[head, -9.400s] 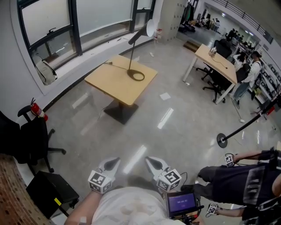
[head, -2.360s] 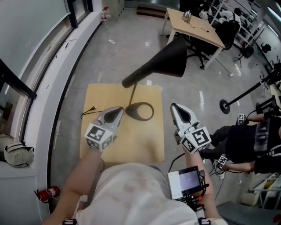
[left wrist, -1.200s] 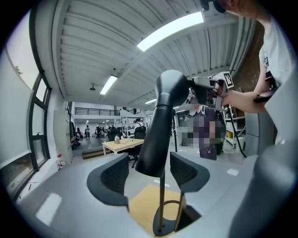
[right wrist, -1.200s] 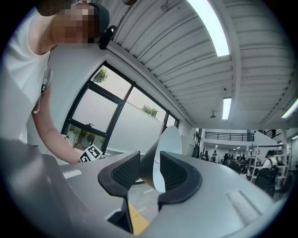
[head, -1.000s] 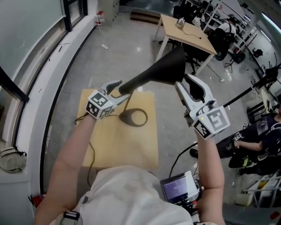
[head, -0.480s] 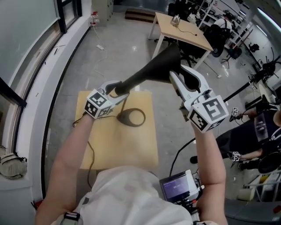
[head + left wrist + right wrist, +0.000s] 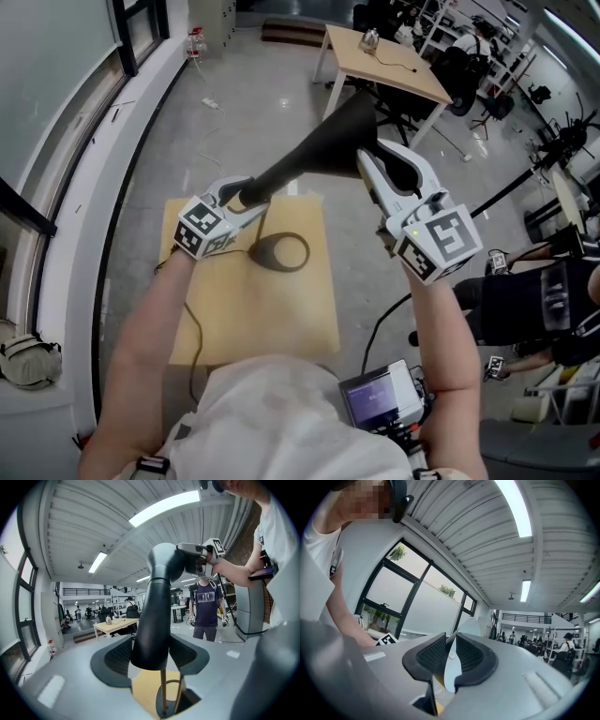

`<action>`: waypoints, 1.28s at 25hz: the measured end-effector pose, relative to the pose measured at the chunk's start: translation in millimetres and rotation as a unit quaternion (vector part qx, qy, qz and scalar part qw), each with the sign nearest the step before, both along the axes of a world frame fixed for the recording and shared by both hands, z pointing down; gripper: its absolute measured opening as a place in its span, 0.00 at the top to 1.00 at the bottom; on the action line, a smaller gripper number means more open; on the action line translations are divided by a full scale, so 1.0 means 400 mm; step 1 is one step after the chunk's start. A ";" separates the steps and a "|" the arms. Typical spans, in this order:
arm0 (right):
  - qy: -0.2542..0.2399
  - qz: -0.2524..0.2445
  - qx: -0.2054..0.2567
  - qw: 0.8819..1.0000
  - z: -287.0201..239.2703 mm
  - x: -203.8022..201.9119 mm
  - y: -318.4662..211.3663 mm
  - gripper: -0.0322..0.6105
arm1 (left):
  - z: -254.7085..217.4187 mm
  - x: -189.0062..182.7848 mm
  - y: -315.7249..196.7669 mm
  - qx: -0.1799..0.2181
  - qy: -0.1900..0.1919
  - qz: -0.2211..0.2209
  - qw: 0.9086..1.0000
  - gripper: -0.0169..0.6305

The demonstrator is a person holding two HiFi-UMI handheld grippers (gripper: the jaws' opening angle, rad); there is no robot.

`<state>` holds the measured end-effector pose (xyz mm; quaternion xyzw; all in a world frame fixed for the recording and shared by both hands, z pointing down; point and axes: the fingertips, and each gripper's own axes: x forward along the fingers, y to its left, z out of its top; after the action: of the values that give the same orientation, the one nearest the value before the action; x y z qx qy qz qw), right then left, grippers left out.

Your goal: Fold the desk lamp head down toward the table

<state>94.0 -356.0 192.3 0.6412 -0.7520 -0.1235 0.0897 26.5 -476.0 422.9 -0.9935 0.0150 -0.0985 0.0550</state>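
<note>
The black cone-shaped lamp head (image 7: 323, 150) slants up to the right above its ring base (image 7: 281, 251) on the wooden table (image 7: 244, 314). My left gripper (image 7: 246, 192) is at the head's narrow lower end. In the left gripper view that end (image 7: 157, 616) fills the gap between the closing jaws and both pads touch it, above the thin stem (image 7: 163, 691). My right gripper (image 7: 367, 159) is at the wide rim. In the right gripper view the rim (image 7: 452, 674), white inside, sits between the closing jaws with the pads against it.
A second desk (image 7: 389, 56) with chairs stands beyond the table. A person in dark clothes (image 7: 544, 300) is at the right beside a black stand (image 7: 525, 183). A window wall runs along the left. A small screen (image 7: 380, 398) hangs at my waist.
The right gripper has come in from the right onto the shade's rim and its jaws have narrowed around it. The left gripper has stayed at the narrow end, closing slightly.
</note>
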 end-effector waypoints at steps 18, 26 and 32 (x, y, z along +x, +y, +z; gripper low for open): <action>-0.061 -0.006 0.004 0.998 0.026 0.043 0.017 0.83 | -0.012 -0.026 0.001 0.028 -0.033 -0.002 0.999 0.60; -0.084 -0.006 0.004 0.996 0.043 0.062 0.028 0.83 | -0.017 -0.048 0.013 0.044 -0.050 -0.002 0.998 0.61; -0.109 -0.010 0.006 0.994 0.055 0.087 0.035 0.83 | -0.025 -0.064 0.027 0.053 -0.059 -0.001 0.997 0.62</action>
<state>128.9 -342.1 214.4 0.6441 -0.7627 -0.0586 0.0025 0.9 -465.3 412.9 -0.9816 0.0177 -0.1559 0.1085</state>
